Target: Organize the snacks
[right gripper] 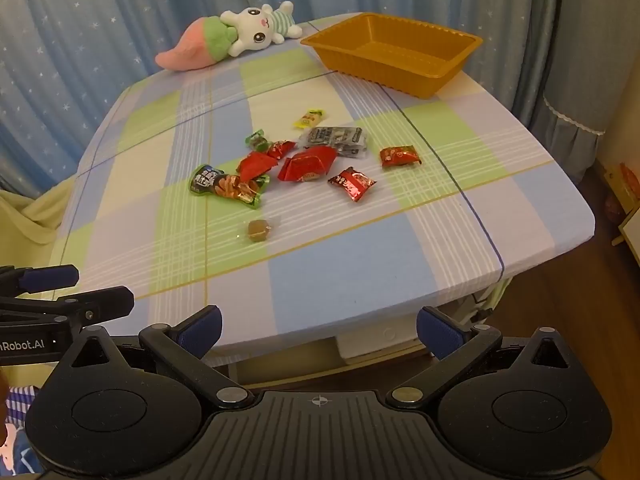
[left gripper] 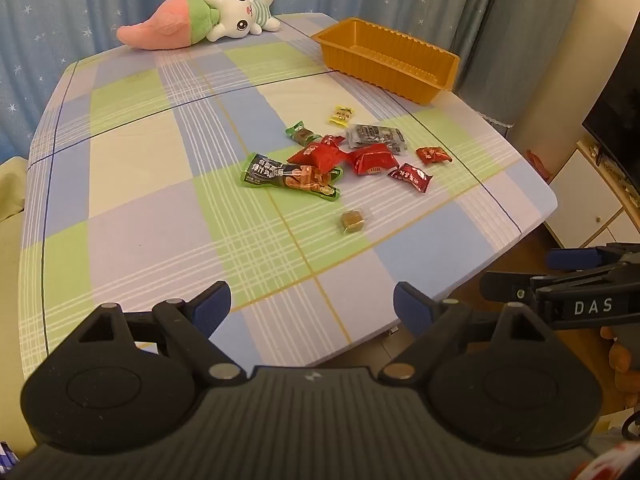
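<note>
Several wrapped snacks lie in a loose pile mid-table: a green packet (left gripper: pixel 289 178) (right gripper: pixel 228 187), red packets (left gripper: pixel 370 160) (right gripper: pixel 306 164), a grey packet (left gripper: pixel 376 138) (right gripper: pixel 334 139), a yellow candy (left gripper: pixel 341 115) (right gripper: pixel 309 118) and a brown cube (left gripper: pixel 353 221) (right gripper: pixel 258 230) nearest me. An empty orange tray (left gripper: pixel 386 58) (right gripper: pixel 394 50) stands at the far right corner. My left gripper (left gripper: pixel 312 308) is open and empty over the near table edge. My right gripper (right gripper: pixel 318 330) is open and empty, just short of the table's near edge.
A plush rabbit with a pink carrot (left gripper: pixel 192 20) (right gripper: pixel 232 38) lies at the table's far edge. The checked tablecloth (left gripper: pixel 160 200) covers the table. Blue curtains hang behind. A white cabinet (left gripper: pixel 592 200) and dark screen stand at the right.
</note>
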The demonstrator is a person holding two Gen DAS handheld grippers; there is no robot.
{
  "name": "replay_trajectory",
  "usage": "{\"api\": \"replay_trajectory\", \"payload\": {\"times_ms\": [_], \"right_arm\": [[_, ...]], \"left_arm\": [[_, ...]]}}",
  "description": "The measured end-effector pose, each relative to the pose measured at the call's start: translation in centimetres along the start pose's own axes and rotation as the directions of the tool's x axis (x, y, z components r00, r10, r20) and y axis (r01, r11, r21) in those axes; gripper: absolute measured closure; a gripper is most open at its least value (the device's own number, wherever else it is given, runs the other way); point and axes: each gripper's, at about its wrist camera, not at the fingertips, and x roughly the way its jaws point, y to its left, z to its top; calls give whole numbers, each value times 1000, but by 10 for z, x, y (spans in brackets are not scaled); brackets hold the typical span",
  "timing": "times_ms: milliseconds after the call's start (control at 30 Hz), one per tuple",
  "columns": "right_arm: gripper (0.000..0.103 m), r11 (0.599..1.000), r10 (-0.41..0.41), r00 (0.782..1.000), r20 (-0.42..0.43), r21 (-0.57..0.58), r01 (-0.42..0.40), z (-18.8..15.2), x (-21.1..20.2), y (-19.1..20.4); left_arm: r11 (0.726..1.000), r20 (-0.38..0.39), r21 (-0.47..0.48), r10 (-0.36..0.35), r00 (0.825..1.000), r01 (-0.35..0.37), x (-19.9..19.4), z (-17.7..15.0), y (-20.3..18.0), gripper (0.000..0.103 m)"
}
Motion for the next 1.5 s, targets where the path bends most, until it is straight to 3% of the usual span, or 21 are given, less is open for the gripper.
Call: {"api": "replay_trajectory", "payload": {"times_ms": [1500], "right_arm": [[0,999,0,1000,13,-33,0,8,3,19]], "left_arm": [[1000,2,-28,-3,1000,3,-6,4,15,16]]}}
